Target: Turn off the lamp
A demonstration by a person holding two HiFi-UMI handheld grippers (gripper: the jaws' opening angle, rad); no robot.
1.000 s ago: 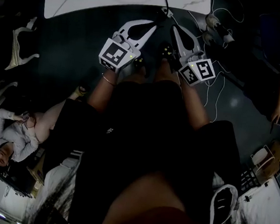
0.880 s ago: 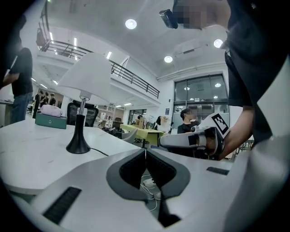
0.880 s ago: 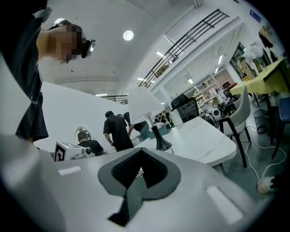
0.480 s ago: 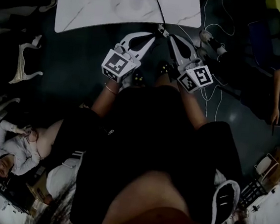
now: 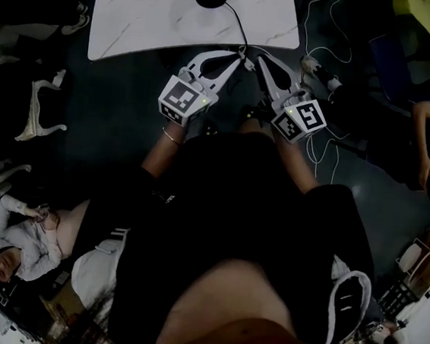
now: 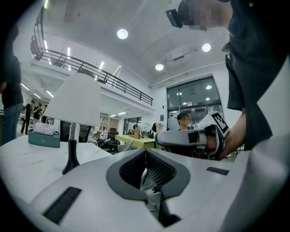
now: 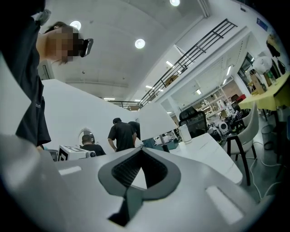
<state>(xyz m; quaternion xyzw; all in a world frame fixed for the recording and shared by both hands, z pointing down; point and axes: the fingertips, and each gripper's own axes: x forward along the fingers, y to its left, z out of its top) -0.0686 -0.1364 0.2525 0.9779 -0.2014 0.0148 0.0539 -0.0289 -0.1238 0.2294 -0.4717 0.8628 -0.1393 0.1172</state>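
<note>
Plainly, the left hand-held gripper has its 2 jaws closed tip to tip with nothing between them. The right hand-held gripper is likewise closed and empty. Both are held side by side, tips near each other, at the near edge of the white marbled worktop. The lamp stands on it, apart from both, with a white shade on a dark stem. Its dark cord runs to that edge. A teal tissue box sits left of the lamp in the left gripper view.
</note>
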